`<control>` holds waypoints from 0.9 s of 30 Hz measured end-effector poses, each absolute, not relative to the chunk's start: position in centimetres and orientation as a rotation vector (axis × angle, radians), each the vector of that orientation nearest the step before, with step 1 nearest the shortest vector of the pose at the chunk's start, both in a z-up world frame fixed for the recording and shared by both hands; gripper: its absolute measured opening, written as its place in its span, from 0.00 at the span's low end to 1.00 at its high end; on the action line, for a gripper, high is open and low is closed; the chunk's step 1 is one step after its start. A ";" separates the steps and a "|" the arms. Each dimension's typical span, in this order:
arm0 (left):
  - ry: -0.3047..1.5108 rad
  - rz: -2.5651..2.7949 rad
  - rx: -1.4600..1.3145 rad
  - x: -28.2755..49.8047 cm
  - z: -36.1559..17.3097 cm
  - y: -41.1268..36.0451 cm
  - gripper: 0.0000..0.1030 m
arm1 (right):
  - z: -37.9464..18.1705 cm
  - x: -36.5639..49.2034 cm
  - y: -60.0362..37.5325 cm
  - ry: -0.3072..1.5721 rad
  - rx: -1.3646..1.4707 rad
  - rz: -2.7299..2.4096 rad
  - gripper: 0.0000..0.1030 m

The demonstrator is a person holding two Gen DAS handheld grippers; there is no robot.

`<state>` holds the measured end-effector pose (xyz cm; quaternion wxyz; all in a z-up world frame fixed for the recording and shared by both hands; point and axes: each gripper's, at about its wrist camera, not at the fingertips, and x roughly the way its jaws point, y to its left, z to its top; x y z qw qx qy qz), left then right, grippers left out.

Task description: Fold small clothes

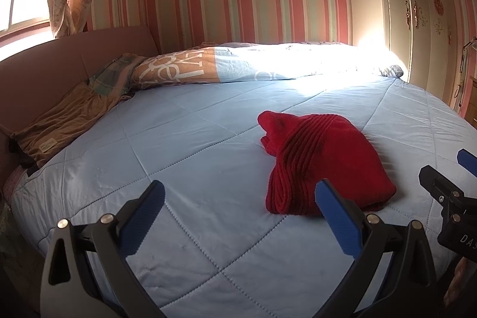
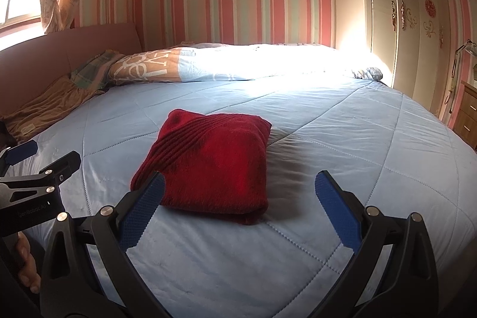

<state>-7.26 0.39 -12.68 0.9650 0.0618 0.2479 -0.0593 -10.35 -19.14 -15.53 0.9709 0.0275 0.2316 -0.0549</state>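
The red garment (image 2: 208,166) lies already folded into a compact, roughly square bundle on the light blue quilt (image 2: 357,139), near the middle of the bed. Its ribbed band runs diagonally from the far left corner toward the near left edge. No side is clearly longer in the right wrist view.

From my right gripper (image 2: 238,213) the bundle lies straight ahead and slightly left; my left finger (image 2: 143,210) overlaps its near left corner in the picture, though I cannot tell whether it touches. From my left gripper (image 1: 238,216) the garment (image 1: 322,166) lies ahead and to the right, beyond my right finger (image 1: 337,219). I judge the right gripper the better placed.

Both grippers are spread wide and hold nothing.

The right wrist view shows the flat top and the thick near fold. The left wrist view shows what that view hides: the stacked layers along the left edge and a loose lump at the far left corner.

Further out, a patterned duvet (image 2: 238,61) lies along the far side, and a brown cloth (image 1: 56,127) lies at the far left.
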 end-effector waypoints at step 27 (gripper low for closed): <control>0.475 -0.075 0.120 -7.7 -12.6 0.7 0.99 | -15.6 -10.3 -19.1 0.462 0.031 -0.115 0.97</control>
